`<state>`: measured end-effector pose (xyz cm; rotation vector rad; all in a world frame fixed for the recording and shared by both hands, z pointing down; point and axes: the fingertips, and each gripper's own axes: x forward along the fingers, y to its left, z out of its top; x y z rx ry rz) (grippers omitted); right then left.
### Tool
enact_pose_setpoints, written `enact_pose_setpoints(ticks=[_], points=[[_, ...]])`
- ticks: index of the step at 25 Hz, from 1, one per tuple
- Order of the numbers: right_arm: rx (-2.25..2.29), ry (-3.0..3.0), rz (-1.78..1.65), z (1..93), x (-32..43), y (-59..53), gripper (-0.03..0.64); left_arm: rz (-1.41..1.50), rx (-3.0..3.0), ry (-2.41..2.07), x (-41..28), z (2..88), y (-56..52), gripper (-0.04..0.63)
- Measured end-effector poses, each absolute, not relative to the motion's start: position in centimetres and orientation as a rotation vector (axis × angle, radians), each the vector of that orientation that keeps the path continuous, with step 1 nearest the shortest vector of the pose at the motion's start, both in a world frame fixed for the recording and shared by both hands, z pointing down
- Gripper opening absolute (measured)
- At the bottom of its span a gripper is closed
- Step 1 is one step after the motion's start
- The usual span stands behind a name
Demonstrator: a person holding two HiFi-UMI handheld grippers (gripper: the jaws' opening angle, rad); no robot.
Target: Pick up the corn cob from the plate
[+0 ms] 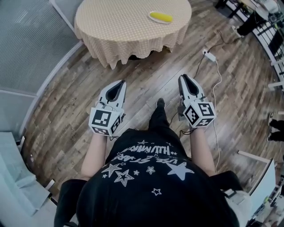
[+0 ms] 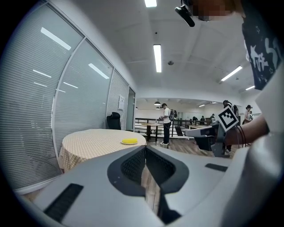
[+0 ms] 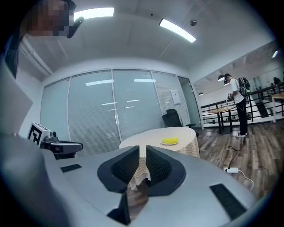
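Note:
A yellow corn cob (image 1: 160, 17) lies on a small white plate (image 1: 152, 13) at the right side of a round table (image 1: 120, 26) covered with a checked cloth. The table stands well ahead of me across wooden floor. My left gripper (image 1: 120, 83) and right gripper (image 1: 184, 77) are held side by side in front of my body, pointing toward the table and far from the corn. Both are shut with nothing in them. The left gripper view has the corn cob (image 2: 129, 141) above the left gripper (image 2: 145, 148). The right gripper view places the corn cob (image 3: 170, 141) beyond the right gripper (image 3: 142, 148).
A white power strip (image 1: 209, 56) with a cable lies on the floor right of the table. A glass partition with blinds (image 1: 26, 40) curves along the left. A black office chair (image 3: 172, 118) stands behind the table. A person (image 2: 166, 124) stands further back near railings.

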<state>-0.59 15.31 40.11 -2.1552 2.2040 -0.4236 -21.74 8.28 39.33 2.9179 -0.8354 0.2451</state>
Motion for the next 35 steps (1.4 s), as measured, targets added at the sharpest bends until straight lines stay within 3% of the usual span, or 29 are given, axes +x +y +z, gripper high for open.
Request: enact_pose_setpoints(ticks=[24,35], points=[[-1.981,2.237,-0.64,43.0,21.2,-0.1,0.06,0.365,2.84,-0.937,-0.6,41.2,-6.2,0.008],[-1.843,2.398,-0.757,45.6,20.9,-3.9,0.061,0.448,2.742,-1.098,-0.8,42.7,-7.8,0.008]])
